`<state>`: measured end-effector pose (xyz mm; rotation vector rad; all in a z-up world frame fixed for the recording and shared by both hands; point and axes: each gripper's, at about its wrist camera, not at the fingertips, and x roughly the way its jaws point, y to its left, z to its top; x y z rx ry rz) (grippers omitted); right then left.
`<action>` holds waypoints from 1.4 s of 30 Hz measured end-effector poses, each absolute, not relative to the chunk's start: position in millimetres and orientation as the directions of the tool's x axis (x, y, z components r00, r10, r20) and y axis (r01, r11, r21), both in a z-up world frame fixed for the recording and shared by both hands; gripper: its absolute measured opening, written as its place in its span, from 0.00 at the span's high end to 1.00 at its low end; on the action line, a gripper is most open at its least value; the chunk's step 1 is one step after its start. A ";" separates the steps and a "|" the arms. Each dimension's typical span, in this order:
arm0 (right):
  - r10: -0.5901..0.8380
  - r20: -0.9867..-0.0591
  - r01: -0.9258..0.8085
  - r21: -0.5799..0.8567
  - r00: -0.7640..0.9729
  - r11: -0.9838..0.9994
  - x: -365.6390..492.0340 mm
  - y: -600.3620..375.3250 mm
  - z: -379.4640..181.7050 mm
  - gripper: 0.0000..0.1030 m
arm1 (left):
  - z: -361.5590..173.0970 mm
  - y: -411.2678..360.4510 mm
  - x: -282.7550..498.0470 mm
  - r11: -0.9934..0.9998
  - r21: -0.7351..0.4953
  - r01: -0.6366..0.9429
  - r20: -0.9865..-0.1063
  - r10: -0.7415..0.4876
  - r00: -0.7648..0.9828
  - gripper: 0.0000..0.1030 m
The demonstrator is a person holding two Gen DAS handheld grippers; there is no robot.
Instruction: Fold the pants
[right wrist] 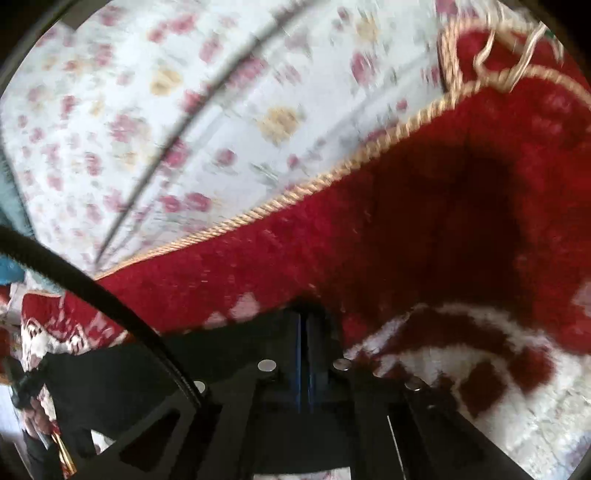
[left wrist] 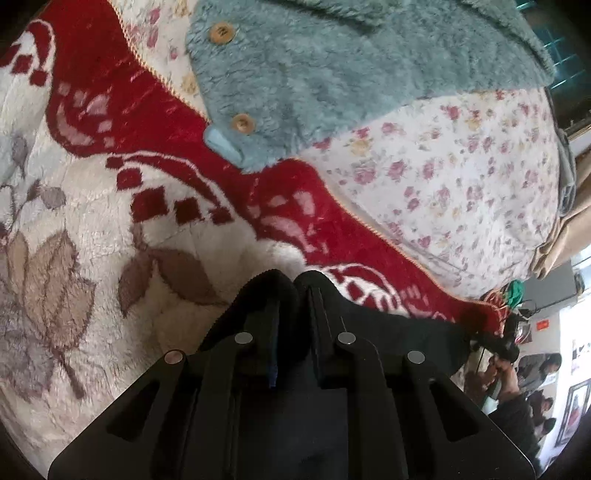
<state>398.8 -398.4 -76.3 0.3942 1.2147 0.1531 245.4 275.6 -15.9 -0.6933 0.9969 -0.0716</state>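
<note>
1. Holding is the step judged in hand: the black cloth pants (left wrist: 406, 328) are pinched at an edge by the left gripper (left wrist: 293, 284), whose jaws are clenched together with the dark fabric bunched over and around them. The pants lie low on the bed, over the red-and-cream floral plush blanket (left wrist: 110, 206), stretching toward the other gripper.
2. The right gripper (right wrist: 304, 314) is seen with jaws pressed nearly together; black fabric (right wrist: 110, 373) lies just beside it to the left, but whether any is caught between the jaws cannot be told.
3. Advice, as judgement: both held edges are best kept level and taut, and the fabric laid down flat before either grip is released, lest the soft cloth sag or drag on the pile.
4. Pants: one. Grippers: two.
5. Blanket: one, edged with gold twisted cord (right wrist: 295, 192).
6. White quilted bedcover with pink and yellow flowers (left wrist: 461, 173): one, beneath the blanket.
7. Fluffy teal fleece garment (left wrist: 332, 74): one, lying well apart from the pants.
8. Round wooden buttons (left wrist: 221, 31): two counted on it.
</note>
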 end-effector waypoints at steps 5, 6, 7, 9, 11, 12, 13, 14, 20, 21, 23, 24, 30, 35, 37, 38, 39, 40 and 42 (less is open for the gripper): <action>0.328 -0.809 0.053 0.402 0.487 0.914 350.7 -409.7 -25.9 0.98 | 16.0 266.2 216.3 0.788 -0.581 -0.206 -0.705 -0.359 0.612 0.90; 0.343 -0.789 0.032 0.416 0.510 0.909 333.1 -411.3 -13.7 0.98 | 22.0 264.8 207.0 0.787 -0.586 -0.195 -0.693 -0.362 0.623 0.90; 0.348 -0.779 0.013 0.415 0.522 0.910 319.7 -409.8 -6.1 0.98 | 26.9 263.1 197.3 0.785 -0.593 -0.182 -0.681 -0.368 0.633 0.90; 0.354 -0.760 -0.020 0.410 0.545 0.912 282.1 -410.7 8.0 0.98 | 35.1 259.7 173.3 0.784 -0.600 -0.155 -0.660 -0.376 0.651 0.90; 0.360 -0.747 -0.044 0.406 0.559 0.913 243.6 -410.2 14.3 0.98 | 39.4 258.1 151.9 0.778 -0.614 -0.132 -0.640 -0.393 0.660 0.91; 0.362 -0.743 -0.050 0.407 0.563 0.912 228.4 -406.7 15.1 0.98 | 40.6 258.5 139.8 0.781 -0.613 -0.123 -0.633 -0.392 0.667 0.91; 0.363 -0.736 -0.053 0.408 0.572 0.911 207.4 -405.8 15.3 0.98 | 41.2 259.5 129.1 0.781 -0.613 -0.119 -0.629 -0.391 0.672 0.91; 0.361 -0.729 -0.053 0.409 0.581 0.911 190.1 -405.5 14.2 0.98 | 38.9 261.9 115.3 0.777 -0.618 -0.123 -0.625 -0.390 0.677 0.90; 0.349 -0.703 -0.028 0.424 0.619 0.905 107.2 -408.3 -3.7 0.98 | 13.7 272.5 62.1 0.738 -0.661 -0.139 -0.601 -0.409 0.687 0.91; 0.347 -0.708 -0.025 0.423 0.616 0.906 100.6 -408.9 -8.1 0.98 | 8.1 273.5 54.5 0.734 -0.664 -0.144 -0.599 -0.406 0.690 0.91; 0.350 -0.710 -0.012 0.434 0.610 0.901 80.1 -410.8 -17.6 0.98 | -1.6 275.8 41.1 0.719 -0.677 -0.158 -0.592 -0.404 0.697 0.91; 0.353 -0.712 -0.009 0.437 0.607 0.899 74.3 -410.7 -20.5 0.98 | -6.2 275.1 34.7 0.713 -0.683 -0.160 -0.588 -0.406 0.700 0.91; 0.342 -0.706 0.004 0.439 0.620 0.899 52.5 -405.0 -23.4 0.99 | -18.5 273.0 4.2 0.689 -0.713 -0.130 -0.532 -0.412 0.740 0.91; 0.320 -0.709 0.023 0.428 0.628 0.904 47.3 -406.8 -22.6 0.99 | -17.4 270.8 -4.3 0.720 -0.689 -0.084 -0.514 -0.404 0.757 0.91; 0.311 -0.707 0.029 0.424 0.635 0.905 44.1 -408.8 -20.7 0.99 | -12.7 269.2 -6.4 0.732 -0.678 -0.063 -0.500 -0.397 0.770 0.91; 0.305 -0.702 0.034 0.424 0.644 0.905 41.8 -410.6 -17.8 0.99 | -10.1 269.4 -5.8 0.742 -0.669 -0.054 -0.496 -0.391 0.775 0.91; 0.303 -0.695 0.035 0.427 0.651 0.903 41.0 -411.7 -15.1 0.99 | -6.4 268.8 -3.3 0.756 -0.653 -0.047 -0.499 -0.383 0.777 0.91; 0.304 -0.692 0.033 0.428 0.654 0.903 41.1 -412.3 -12.2 0.99 | -2.9 268.8 1.6 0.771 -0.636 -0.046 -0.509 -0.374 0.776 0.91; 0.291 -0.684 0.034 0.420 0.668 0.907 44.2 -414.3 -2.9 0.99 | 9.8 270.0 19.9 0.803 -0.595 -0.042 -0.533 -0.355 0.768 0.91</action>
